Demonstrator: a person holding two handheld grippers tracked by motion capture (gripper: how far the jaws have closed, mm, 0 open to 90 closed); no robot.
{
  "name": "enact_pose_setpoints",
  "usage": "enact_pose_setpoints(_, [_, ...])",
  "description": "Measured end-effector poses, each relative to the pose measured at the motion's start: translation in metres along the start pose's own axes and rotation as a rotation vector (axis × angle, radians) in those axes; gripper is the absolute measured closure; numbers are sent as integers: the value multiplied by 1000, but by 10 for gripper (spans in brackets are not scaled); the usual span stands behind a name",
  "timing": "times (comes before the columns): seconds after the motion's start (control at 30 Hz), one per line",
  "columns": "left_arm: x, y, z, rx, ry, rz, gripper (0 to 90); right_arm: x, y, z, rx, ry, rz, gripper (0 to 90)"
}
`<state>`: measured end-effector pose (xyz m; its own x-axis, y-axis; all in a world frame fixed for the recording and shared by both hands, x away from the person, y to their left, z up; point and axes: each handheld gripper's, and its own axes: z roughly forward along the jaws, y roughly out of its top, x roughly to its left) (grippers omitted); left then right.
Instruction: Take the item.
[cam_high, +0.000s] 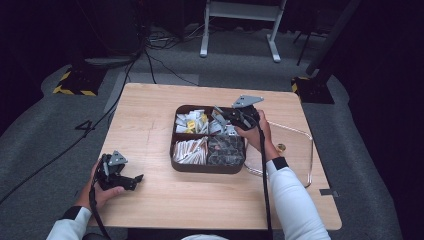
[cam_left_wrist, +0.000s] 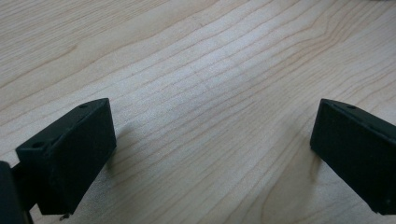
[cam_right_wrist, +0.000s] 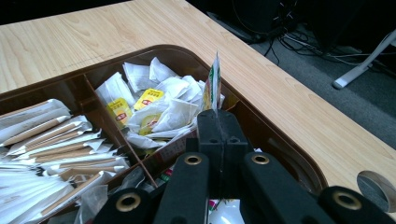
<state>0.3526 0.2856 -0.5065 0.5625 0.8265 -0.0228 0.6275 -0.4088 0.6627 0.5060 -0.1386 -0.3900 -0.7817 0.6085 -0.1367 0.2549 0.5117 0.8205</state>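
Black jaws of the right gripper (cam_right_wrist: 218, 122) are pressed together on a thin packet (cam_right_wrist: 214, 84), which stands on edge above the tips, pinched by its lower edge so it hangs free of the pile. Just beyond and below the tips lies the brown tray (cam_right_wrist: 243, 81), with tea bags (cam_right_wrist: 159, 105) in the compartment ahead and paper-wrapped sticks (cam_right_wrist: 51, 135) off to the gripper's left. From above, the right hand (cam_high: 257, 132) reaches forward over the tray's far right corner, tool tilted down. The left gripper (cam_high: 120, 179) rests on the table (cam_left_wrist: 201, 70), jaws spread wide and empty, apparently waiting.
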Motion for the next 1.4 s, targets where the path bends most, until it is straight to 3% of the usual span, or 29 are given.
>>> enact_pose_setpoints(0.9, [0, 0, 0, 0, 2, 3, 5, 19, -15, -50, -73, 73, -29, 900])
enact_pose_setpoints(1.4, [0, 0, 0, 0, 1, 1, 5, 36, -26, -66, -82, 124, -58, 900])
